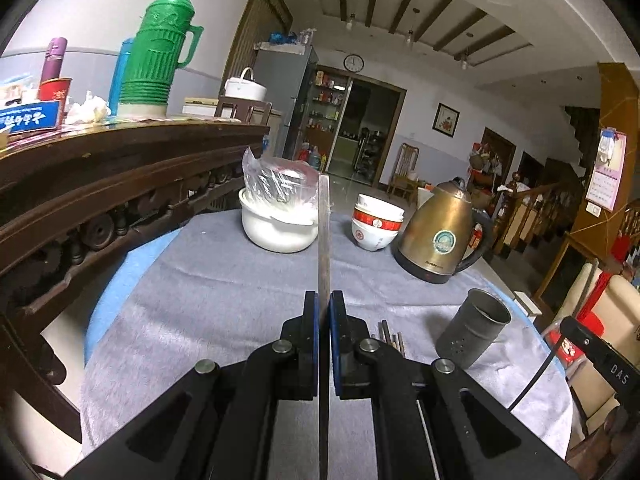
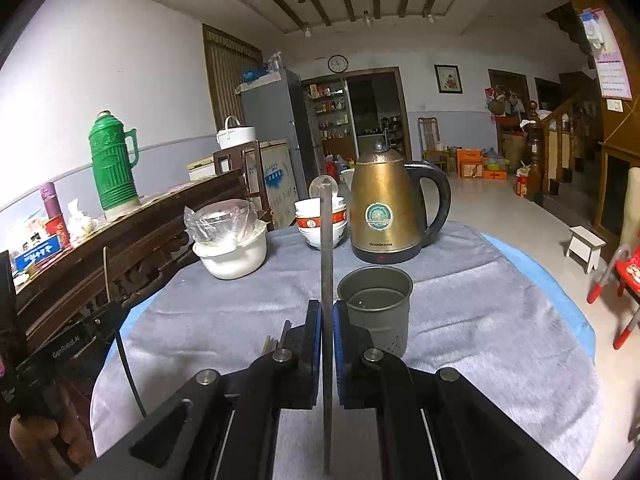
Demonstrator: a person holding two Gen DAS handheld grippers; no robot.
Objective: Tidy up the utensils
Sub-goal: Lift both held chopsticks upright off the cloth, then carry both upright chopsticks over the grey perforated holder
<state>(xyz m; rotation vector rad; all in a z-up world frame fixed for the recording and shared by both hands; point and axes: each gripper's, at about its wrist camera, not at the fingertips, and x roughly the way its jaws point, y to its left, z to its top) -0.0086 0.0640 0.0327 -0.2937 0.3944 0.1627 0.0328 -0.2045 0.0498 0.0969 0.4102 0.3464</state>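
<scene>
My left gripper (image 1: 324, 304) is shut on a flat metal utensil handle (image 1: 324, 232) that stands up between the pads. My right gripper (image 2: 327, 312) is shut on a metal spoon (image 2: 326, 232), its bowl pointing up and away. A grey metal utensil cup (image 2: 376, 308) stands upright just right of the right gripper; in the left wrist view it (image 1: 474, 330) is to the right. Several loose chopsticks (image 1: 390, 336) lie on the grey cloth between the grippers, also seen in the right wrist view (image 2: 276, 340).
A brass electric kettle (image 2: 386, 208), stacked red-and-white bowls (image 2: 320, 224) and a white pot holding a plastic bag (image 2: 230, 248) stand at the far side of the table (image 2: 480, 320). A dark wooden sideboard (image 1: 100, 184) with a green thermos (image 1: 156, 56) runs along the left.
</scene>
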